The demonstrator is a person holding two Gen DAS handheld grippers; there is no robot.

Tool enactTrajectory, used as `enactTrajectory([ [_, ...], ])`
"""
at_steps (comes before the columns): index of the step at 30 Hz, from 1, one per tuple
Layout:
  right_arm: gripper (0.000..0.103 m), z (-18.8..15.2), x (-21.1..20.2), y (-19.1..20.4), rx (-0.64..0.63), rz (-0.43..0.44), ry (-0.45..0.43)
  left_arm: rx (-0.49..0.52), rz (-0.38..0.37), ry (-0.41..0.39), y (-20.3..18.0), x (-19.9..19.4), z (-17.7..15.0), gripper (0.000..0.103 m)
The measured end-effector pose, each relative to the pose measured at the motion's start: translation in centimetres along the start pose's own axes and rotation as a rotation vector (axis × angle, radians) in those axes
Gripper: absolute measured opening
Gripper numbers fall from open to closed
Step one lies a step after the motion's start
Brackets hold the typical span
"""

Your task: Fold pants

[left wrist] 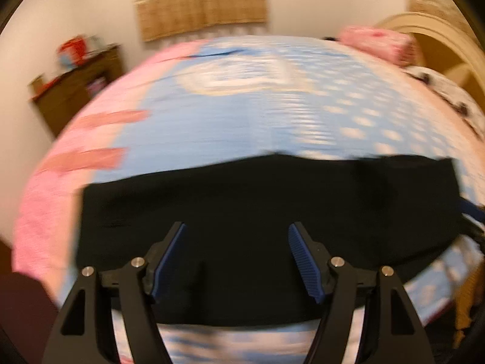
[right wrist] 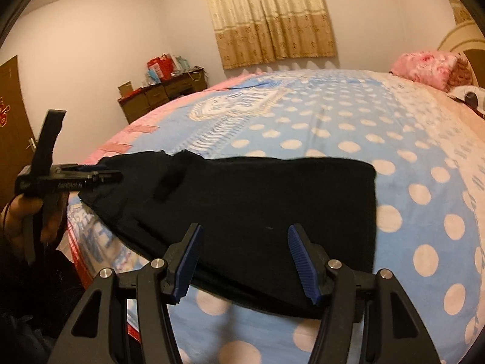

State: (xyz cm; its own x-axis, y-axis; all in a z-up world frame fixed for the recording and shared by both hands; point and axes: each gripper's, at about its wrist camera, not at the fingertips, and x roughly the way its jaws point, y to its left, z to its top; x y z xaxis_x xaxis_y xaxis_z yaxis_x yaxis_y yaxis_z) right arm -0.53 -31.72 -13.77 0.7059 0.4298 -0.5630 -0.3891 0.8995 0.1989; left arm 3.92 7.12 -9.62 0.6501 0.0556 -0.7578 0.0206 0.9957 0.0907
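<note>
Both jaws stood wide apart and held nothing. We saw our left gripper [left wrist: 236,257] at the bottom middle of its own blurry picture, with its blue pads [left wrist: 168,261] spread out above the black pants [left wrist: 257,209]. Our right gripper [right wrist: 242,261] was at the bottom middle of its picture, pads spread too, over the near edge of the pants [right wrist: 257,206].

The pants lay flat across the lower middle of both pictures, on the bed [right wrist: 333,115]. The bed had a blue cover with white dots and a pink side. In the right picture the left gripper [right wrist: 100,177] showed at the left edge, just beside the left end of the pants. We could not tell if it touched them.

A pink pillow [right wrist: 424,66] sat at the upper right. A brown dresser [right wrist: 157,97] stood at the upper left, by the wall. A tan curtain [right wrist: 269,21] hung at the top middle.
</note>
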Motion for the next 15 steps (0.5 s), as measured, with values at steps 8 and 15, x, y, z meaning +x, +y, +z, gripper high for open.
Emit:
enactTrajectory([
  [8,0.06,0.8,1.8,3.0,-0.078,0.049,0.019,-0.204,0.079,0.095,13.7,3.8,0.3,0.071],
  [15,0.06,1.4,3.5,5.3,-0.149,0.056,0.042,-0.261,-0.012,0.152,15.6,7.5,0.3,0.071],
])
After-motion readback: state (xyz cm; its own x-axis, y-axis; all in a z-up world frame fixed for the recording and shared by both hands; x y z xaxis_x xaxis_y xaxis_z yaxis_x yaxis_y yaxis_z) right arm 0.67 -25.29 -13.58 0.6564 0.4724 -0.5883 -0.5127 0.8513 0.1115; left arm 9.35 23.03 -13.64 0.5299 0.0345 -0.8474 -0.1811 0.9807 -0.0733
